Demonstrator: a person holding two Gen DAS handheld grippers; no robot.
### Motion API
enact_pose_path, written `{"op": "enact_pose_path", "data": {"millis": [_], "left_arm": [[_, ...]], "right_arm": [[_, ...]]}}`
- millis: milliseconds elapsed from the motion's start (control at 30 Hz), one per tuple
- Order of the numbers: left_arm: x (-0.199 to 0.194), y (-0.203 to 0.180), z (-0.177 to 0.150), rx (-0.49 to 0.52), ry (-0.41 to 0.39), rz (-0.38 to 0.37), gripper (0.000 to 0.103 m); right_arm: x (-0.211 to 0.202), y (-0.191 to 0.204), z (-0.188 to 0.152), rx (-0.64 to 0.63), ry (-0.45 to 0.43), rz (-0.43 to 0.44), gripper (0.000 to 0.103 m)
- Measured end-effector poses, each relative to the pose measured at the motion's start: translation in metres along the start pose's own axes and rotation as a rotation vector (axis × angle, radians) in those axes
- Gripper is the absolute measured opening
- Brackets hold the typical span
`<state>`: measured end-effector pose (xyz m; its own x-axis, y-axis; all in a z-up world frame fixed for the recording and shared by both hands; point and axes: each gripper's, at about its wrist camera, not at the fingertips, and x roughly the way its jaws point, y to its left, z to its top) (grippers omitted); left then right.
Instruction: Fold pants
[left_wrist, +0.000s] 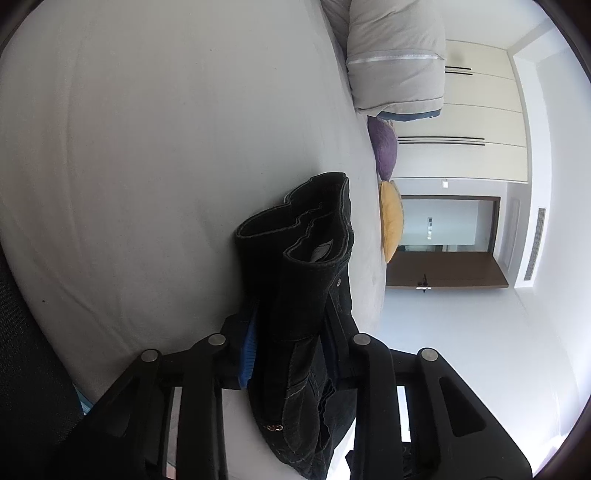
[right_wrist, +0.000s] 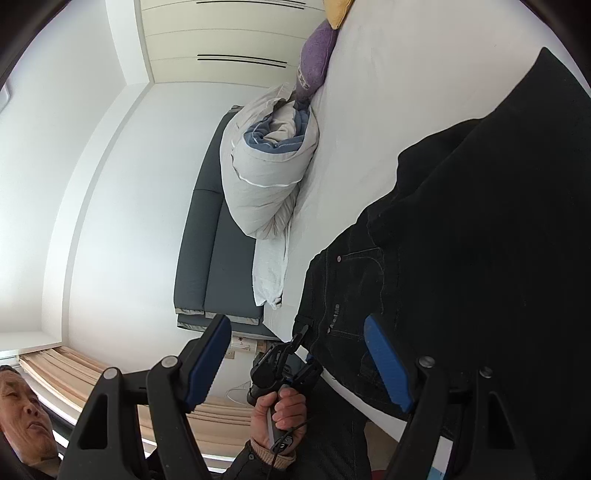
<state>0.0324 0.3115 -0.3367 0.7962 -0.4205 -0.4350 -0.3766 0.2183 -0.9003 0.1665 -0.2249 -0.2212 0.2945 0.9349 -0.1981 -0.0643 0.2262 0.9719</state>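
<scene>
Black denim pants (left_wrist: 306, 280) lie on a white bed sheet (left_wrist: 147, 147). My left gripper (left_wrist: 291, 343) is shut on the waistband end of the pants; the fabric bunches up between its blue pads (left_wrist: 248, 347). In the right wrist view the pants (right_wrist: 461, 229) spread across the sheet (right_wrist: 388, 92), pocket side up. My right gripper (right_wrist: 295, 354) is open and empty, its fingers (right_wrist: 388, 363) standing by the waistband at the bed's edge. The left gripper (right_wrist: 291, 350) and the hand holding it show there too, clamped on the waistband corner.
A rolled grey duvet (right_wrist: 266, 166) lies at the head of the bed, with a purple cushion (right_wrist: 314, 62) and a yellow cushion (left_wrist: 391, 221) beside it. A dark padded headboard (right_wrist: 207, 251), white wardrobes (left_wrist: 480, 122) and a doorway (left_wrist: 450, 236) surround the bed.
</scene>
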Motion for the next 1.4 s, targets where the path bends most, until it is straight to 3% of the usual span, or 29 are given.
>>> {"op": "enact_pose_path", "data": {"millis": [167, 467, 533, 600, 633, 767, 867, 1000, 1133, 1267, 1400], "left_arm": [[-0.003, -0.011, 0.000, 0.016, 0.007, -0.014, 0.018], [-0.009, -0.062, -0.008, 0.181, -0.007, 0.019, 0.017], [-0.009, -0.076, -0.012, 0.230, -0.009, 0.030, 0.017], [-0.009, -0.093, -0.018, 0.293, -0.010, 0.037, 0.017], [-0.008, -0.102, -0.022, 0.327, -0.009, 0.040, 0.017], [0.000, -0.144, -0.046, 0.493, 0.004, 0.049, 0.017], [0.008, -0.170, -0.063, 0.593, 0.020, 0.053, 0.017], [0.019, -0.206, -0.097, 0.744, 0.049, 0.055, 0.017], [0.043, -0.239, -0.143, 0.904, 0.101, 0.053, 0.017], [0.074, -0.248, -0.212, 1.084, 0.196, 0.068, 0.017], [0.102, -0.228, -0.295, 1.302, 0.318, 0.138, 0.017]], "right_arm": [[0.018, -0.010, 0.010, 0.019, 0.015, -0.041, 0.078], [0.064, -0.025, 0.029, 0.040, 0.095, -0.073, 0.078], [0.077, -0.032, 0.033, 0.058, 0.131, -0.125, 0.078], [0.091, -0.048, 0.035, 0.097, 0.179, -0.246, 0.075], [0.096, -0.054, 0.035, 0.104, 0.187, -0.283, 0.067], [0.100, -0.054, 0.034, 0.071, 0.163, -0.302, 0.065], [0.092, -0.056, 0.034, 0.095, 0.149, -0.270, 0.065], [0.061, -0.044, 0.037, 0.123, 0.078, -0.201, 0.078], [0.032, -0.034, 0.045, 0.135, 0.079, -0.133, 0.080], [-0.001, -0.027, 0.052, 0.123, 0.072, -0.085, 0.083], [-0.031, -0.023, 0.049, 0.092, 0.064, -0.091, 0.089]]}}
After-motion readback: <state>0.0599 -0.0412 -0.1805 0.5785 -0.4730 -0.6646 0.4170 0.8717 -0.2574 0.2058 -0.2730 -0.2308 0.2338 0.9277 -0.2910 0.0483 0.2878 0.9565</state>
